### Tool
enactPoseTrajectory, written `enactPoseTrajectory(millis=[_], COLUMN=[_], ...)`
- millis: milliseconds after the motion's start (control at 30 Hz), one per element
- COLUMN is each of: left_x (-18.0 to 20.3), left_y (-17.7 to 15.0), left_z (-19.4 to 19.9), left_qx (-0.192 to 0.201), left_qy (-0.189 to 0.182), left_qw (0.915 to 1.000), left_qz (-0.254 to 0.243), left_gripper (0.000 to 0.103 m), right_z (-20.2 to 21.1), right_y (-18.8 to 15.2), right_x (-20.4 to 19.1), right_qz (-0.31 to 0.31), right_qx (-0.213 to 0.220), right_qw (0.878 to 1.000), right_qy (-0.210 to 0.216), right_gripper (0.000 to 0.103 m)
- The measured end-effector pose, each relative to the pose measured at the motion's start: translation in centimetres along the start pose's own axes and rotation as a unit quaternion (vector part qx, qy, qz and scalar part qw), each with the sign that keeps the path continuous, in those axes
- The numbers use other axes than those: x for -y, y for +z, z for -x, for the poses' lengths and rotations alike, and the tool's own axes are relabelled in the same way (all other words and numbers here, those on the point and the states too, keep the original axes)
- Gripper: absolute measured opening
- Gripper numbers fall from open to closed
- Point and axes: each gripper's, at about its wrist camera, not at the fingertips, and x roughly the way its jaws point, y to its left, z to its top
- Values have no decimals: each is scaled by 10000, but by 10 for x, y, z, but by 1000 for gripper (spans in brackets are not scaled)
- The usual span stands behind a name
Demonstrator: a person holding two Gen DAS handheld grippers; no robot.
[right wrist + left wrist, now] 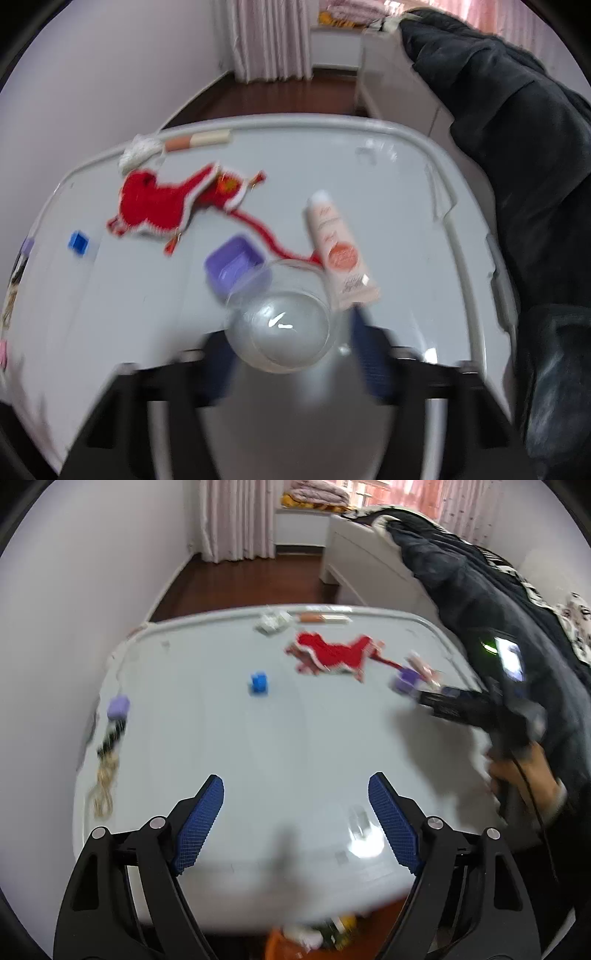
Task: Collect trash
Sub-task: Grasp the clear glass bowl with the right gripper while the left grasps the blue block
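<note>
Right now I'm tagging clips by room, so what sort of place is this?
Most likely a bedroom at home: a bed heaped with dark bedding, long curtains over a wood floor, and a small white table strewn with odds and ends.

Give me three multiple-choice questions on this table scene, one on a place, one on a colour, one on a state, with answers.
1. In the left wrist view, the blue block lies where from the red knitted piece? A left B right C on it
2. The small tray beside the cream tube is: A green B purple C yellow
3. The left gripper is: A open B shut on the tube C shut on the block
Answers: A, block sits apart to its left; B, tray shows purple; A, fingers spread, nothing between.
</note>
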Motion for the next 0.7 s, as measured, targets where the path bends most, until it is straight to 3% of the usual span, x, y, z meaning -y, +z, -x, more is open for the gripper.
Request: enactPoseTrajectory(millis=[100, 300, 433, 500, 533, 567, 600, 700], left_x=[-3, -22, -29, -32, -31, -29, -27, -24], left_y=[21, 53, 64, 64, 64, 66, 66, 60], left_z=[-35, -115, -140, -153, -153, -151, -151, -144], left_qx=[72, -205, -128, -154, -131, -117, -89, -108], left_qy=[291, 671, 881, 931, 925, 929, 1058, 1144], left_qw=[9995, 9971, 9951, 9945, 9946, 9948, 9939, 9931], left_qz=[-14, 294, 424, 455, 458, 396, 307, 245], left_gripper=[79, 79, 79, 65, 50, 25, 18, 18], right_z=[9, 61, 79, 82, 83, 83, 82, 86], right_y=[2, -12, -24, -25, -25, -24, -22, -21], right_x=[3, 9, 8, 7, 6, 4, 3, -2], right_qz=[-160, -625, -708, -690, -686, -678, -666, -595], right_qx=[-46, 73, 198, 231, 233, 241, 250, 313], right_qw=[9998, 9946, 9917, 9916, 9913, 9911, 9912, 9915], right_qy=[57, 821, 1057, 1071, 1101, 1117, 1116, 1111], right_gripper=[47, 47, 47, 47, 47, 47, 47, 47])
